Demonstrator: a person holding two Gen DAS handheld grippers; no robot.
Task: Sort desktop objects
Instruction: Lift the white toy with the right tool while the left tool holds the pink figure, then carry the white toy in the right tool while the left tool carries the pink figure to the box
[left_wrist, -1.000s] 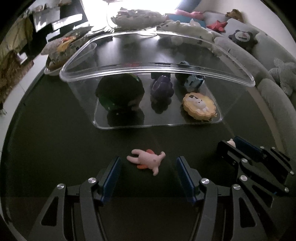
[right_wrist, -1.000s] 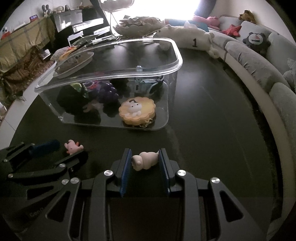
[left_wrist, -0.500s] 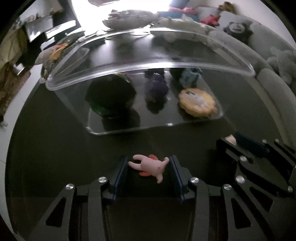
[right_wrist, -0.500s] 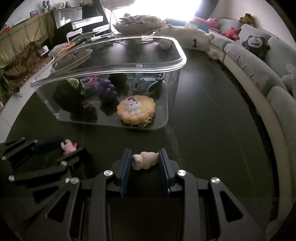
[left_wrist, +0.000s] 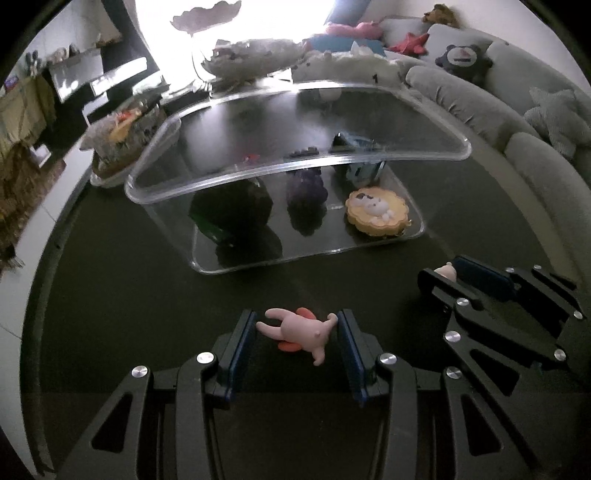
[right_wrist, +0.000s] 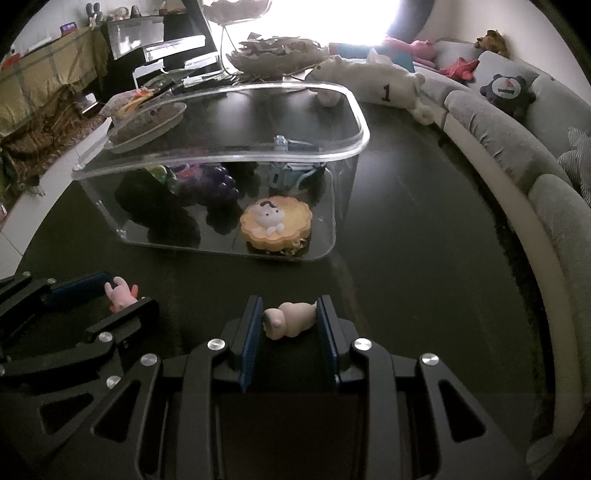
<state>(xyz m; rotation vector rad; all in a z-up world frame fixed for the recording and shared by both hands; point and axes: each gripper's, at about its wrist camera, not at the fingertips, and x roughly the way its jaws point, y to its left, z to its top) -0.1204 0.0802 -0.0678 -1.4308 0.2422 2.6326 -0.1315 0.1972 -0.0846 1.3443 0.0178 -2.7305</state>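
Since a second ago the left gripper (left_wrist: 296, 325) has closed from a wide spread onto the pink figure (left_wrist: 299, 331), which then lay loose on the dark table (left_wrist: 110, 295) between its fingers and is now pinched between the blue pads, one limb touching each. Its orange part pokes out beneath the body, nearer the wrist. From the right wrist view the same left gripper (right_wrist: 122, 293) shows at the lower left, the pink figure (right_wrist: 120, 292) between its fingertips.

Unchanged over that second, the right gripper (right_wrist: 289, 319) is clamped narrowly on a pale beige figure (right_wrist: 290, 319), which lies sideways across the gap with its rounded head against the left-hand pad. In the left wrist view this right gripper (left_wrist: 448, 274) sits off to the right and slightly ahead, only the tip of the beige figure (left_wrist: 447, 272) peeping out.

Straight ahead of both grippers, well beyond the fingertips, stands the clear plastic bin (left_wrist: 310, 254). Inside it are a round yellow biscuit-shaped toy (left_wrist: 376, 215), a purple grape bunch (left_wrist: 306, 190), a large dark object (left_wrist: 231, 210) and a blue-and-white item (left_wrist: 360, 171) at the back. A curved grey sofa (right_wrist: 509, 155) runs along the right.
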